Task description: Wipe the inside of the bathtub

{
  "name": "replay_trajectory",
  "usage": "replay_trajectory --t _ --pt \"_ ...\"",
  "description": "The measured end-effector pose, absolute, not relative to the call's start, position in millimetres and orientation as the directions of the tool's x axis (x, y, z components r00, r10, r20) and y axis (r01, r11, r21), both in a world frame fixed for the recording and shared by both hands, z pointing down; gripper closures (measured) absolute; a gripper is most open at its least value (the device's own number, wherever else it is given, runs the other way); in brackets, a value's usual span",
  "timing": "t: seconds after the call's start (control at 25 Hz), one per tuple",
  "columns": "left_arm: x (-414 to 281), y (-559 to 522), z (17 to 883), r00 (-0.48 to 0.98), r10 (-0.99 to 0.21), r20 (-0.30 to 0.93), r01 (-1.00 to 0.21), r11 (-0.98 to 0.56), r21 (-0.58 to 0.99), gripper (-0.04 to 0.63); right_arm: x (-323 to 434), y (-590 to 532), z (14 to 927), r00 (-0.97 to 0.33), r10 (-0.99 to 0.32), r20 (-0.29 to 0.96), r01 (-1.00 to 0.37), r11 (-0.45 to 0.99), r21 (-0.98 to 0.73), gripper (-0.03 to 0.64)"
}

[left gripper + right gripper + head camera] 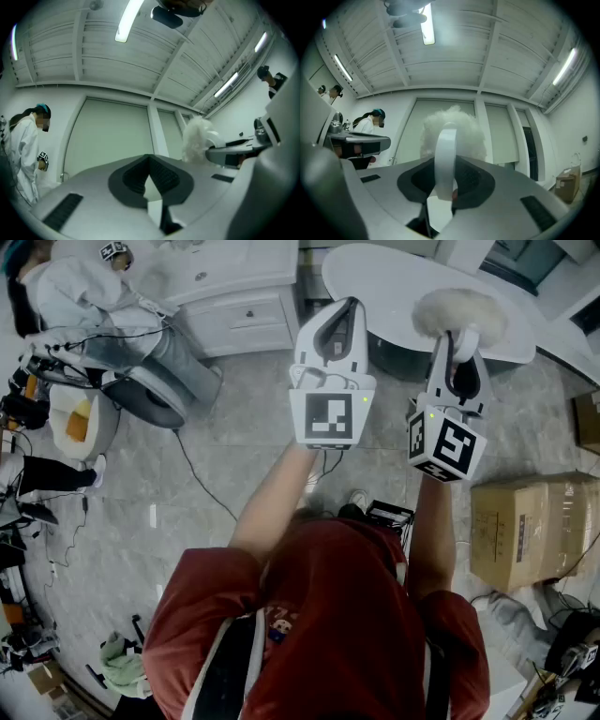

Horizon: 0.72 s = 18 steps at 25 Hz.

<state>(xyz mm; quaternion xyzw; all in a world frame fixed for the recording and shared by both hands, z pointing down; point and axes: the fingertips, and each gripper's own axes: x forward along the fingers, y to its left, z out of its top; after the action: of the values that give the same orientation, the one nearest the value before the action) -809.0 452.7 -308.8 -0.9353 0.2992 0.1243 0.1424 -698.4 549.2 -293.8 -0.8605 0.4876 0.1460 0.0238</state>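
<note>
We held our right gripper jaws clamped on a fluffy white wool brush, and our left gripper jaws together, empty.

The person held both bare forearms stretched forward from short red sleeves, left forearm and right forearm nearly parallel. The left gripper pointed away from the body and tilted upward, its ribbed jaws brought together at the tips with nothing between them. The right gripper stood just beside it, apart from it and angled the same way, its jaws clamped on the white handle of a fluffy duster.
</note>
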Motion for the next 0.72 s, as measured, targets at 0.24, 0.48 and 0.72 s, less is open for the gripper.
replay_trajectory --t 0.24,0.48,0.72 --pt "-796 461 -311 0.786 -0.527 -0.323 -0.602 -0.772 -0.204 0.580 -684 557 -292 0.482 -0.838 -0.257 -0.850 -0.518 0.096 0.522" --pt "-771 461 -303 0.798 -0.515 -0.312 -0.587 -0.782 -0.208 0.580 -667 557 -287 0.484 -0.832 -0.272 -0.845 -0.525 0.103 0.522" --pt "-728 476 -297 0.818 -0.490 -0.300 -0.558 -0.801 -0.215 0.580 -634 571 -283 0.472 -0.833 -0.288 -0.852 -0.515 0.095 0.521"
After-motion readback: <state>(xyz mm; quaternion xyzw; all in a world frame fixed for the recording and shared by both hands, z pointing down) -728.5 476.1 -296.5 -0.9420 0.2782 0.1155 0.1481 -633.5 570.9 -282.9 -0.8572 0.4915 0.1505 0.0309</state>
